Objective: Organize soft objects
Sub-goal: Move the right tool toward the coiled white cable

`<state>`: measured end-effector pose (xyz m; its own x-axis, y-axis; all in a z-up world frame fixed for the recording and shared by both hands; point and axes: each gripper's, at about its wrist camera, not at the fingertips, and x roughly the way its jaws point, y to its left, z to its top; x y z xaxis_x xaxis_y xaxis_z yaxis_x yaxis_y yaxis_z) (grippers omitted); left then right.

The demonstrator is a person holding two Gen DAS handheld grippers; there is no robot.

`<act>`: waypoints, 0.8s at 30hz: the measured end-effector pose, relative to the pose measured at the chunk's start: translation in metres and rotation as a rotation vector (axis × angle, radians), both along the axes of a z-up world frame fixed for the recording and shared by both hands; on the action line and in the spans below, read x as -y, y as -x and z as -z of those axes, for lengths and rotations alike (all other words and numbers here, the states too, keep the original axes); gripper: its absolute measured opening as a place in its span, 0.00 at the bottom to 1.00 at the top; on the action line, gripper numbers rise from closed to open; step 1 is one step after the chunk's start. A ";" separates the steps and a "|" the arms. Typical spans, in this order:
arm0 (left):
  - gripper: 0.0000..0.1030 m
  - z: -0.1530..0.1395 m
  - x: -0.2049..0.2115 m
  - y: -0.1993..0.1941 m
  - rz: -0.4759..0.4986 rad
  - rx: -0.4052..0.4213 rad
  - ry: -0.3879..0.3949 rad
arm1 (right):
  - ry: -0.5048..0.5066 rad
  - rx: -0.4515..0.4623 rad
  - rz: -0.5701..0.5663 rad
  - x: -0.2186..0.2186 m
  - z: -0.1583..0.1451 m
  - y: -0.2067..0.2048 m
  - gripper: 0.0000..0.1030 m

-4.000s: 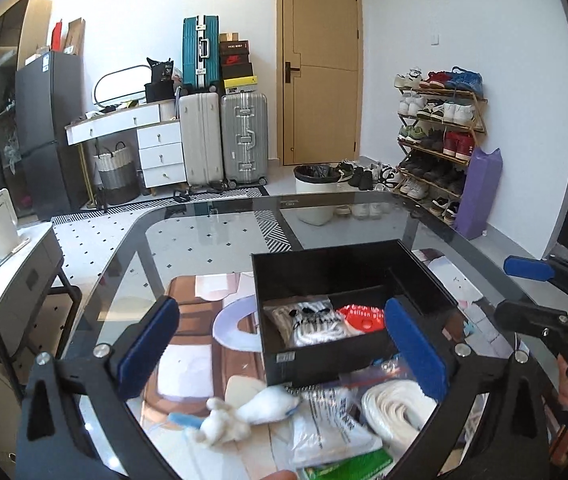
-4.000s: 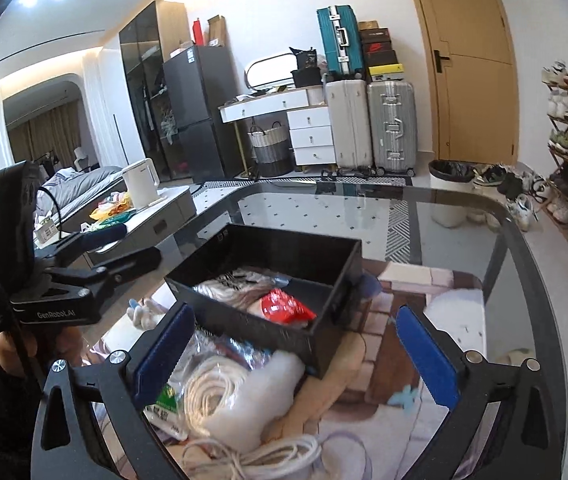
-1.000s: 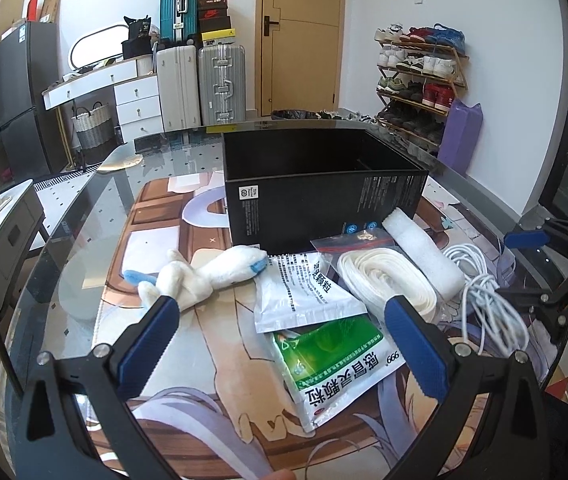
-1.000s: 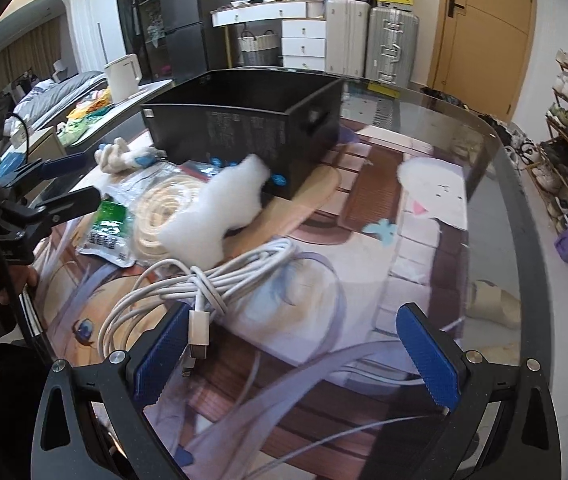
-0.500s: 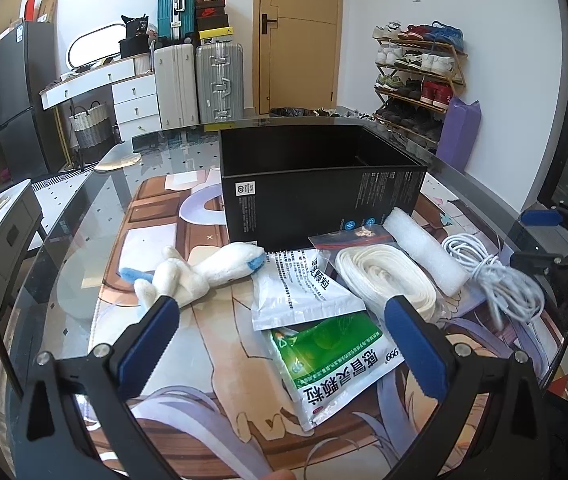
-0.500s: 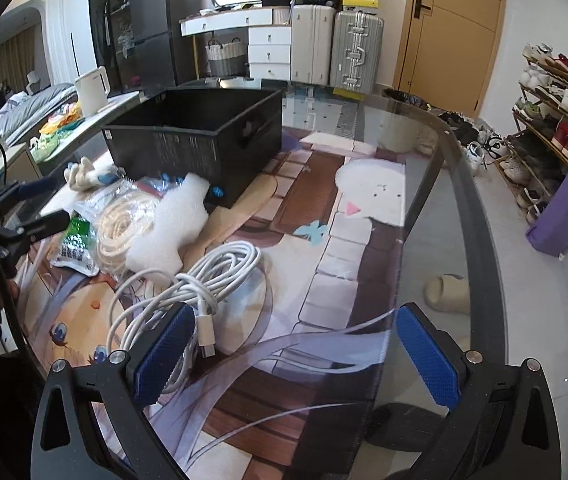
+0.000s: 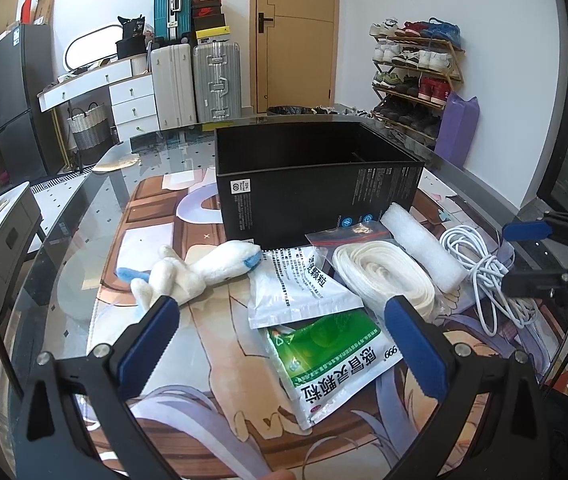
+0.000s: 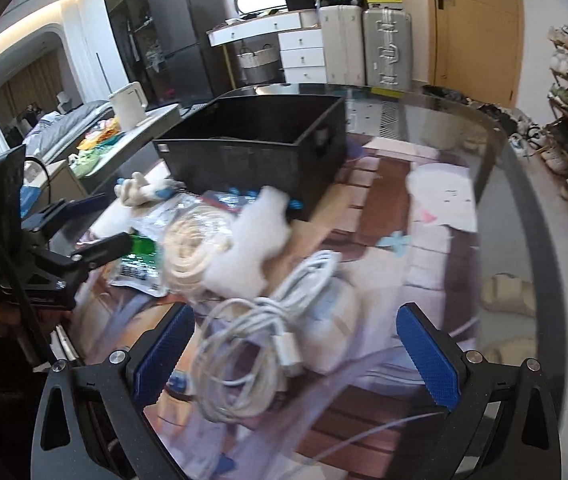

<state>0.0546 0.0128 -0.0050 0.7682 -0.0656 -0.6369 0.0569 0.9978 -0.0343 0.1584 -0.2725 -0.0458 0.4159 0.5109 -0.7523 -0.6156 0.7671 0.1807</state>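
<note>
- Lying coiled on the table, the cable is sitting just ahead of the right gripper, nearer its left finger.
- Right fingers are gaping, empty.
- Left gripper is hovering spread over the packets, farther off.
- Box is waiting beyond.

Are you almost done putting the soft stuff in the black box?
Not yet. Nothing counts as done: from here the inside of the black box is hidden. Both grippers are open and empty; the right gripper is nearest the white cable, the left gripper over the green packet. Still out on the table: the plush toy, white foam roll, coiled rope and silver packet.
</note>
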 end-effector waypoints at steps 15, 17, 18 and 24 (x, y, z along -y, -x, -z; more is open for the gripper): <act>1.00 0.001 0.001 0.000 0.009 -0.002 -0.005 | 0.090 -0.028 0.051 -0.020 0.024 -0.006 0.98; 1.00 0.002 0.001 0.001 0.012 -0.002 -0.006 | 0.094 -0.024 0.049 -0.015 0.023 -0.007 0.98; 1.00 0.002 0.001 0.001 0.012 -0.003 -0.006 | 0.100 -0.019 0.049 -0.012 0.023 -0.007 0.98; 1.00 0.002 0.002 0.001 0.014 -0.003 -0.007 | 0.126 -0.008 0.072 0.001 0.023 -0.012 0.97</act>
<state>0.0538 0.0108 -0.0071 0.7654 -0.0720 -0.6395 0.0709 0.9971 -0.0275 0.1703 -0.2734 -0.0689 0.4419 0.3812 -0.8121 -0.5567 0.8263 0.0850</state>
